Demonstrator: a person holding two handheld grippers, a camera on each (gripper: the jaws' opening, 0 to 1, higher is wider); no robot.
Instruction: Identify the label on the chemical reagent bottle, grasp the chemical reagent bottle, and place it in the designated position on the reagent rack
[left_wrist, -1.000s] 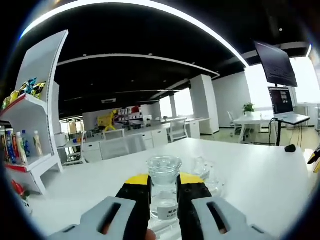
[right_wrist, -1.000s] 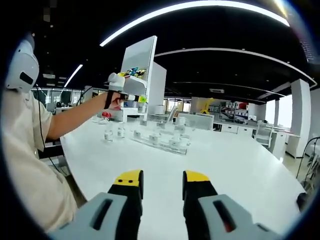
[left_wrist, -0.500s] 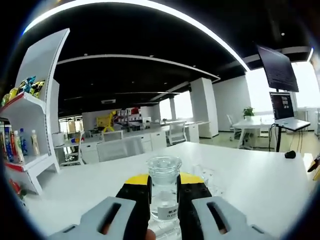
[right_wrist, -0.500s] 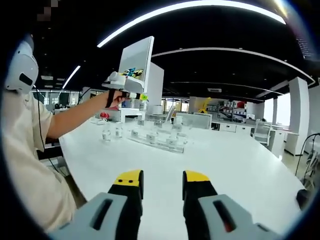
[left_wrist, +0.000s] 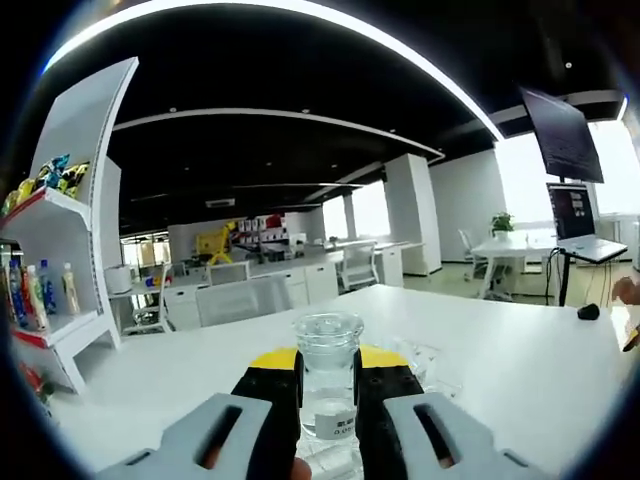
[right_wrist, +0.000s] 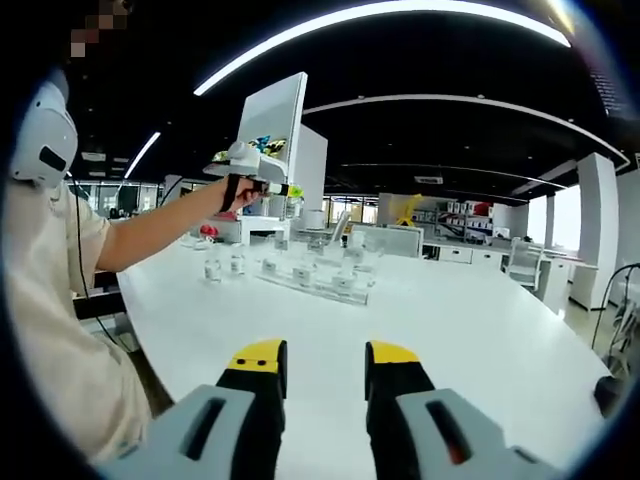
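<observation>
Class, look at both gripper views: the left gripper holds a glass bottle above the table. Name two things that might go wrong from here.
1. The reagent bottle is smooth clear glass pinched between the left gripper fingers; it might slip or tilt.
2. Small bottles stand close beside the clear rack on the white table; lowering the held bottle could knock them.

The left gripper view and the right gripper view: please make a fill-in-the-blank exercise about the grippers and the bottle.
1. The left gripper is shut on a clear reagent ____ with a white label.
2. In the right gripper view, the right gripper is ____, with nothing between its jaws.
3. The clear rack stands on the ____ table.
4. In the right gripper view, the left gripper is held ____ the table.

Missing words: bottle; open; white; above
</observation>
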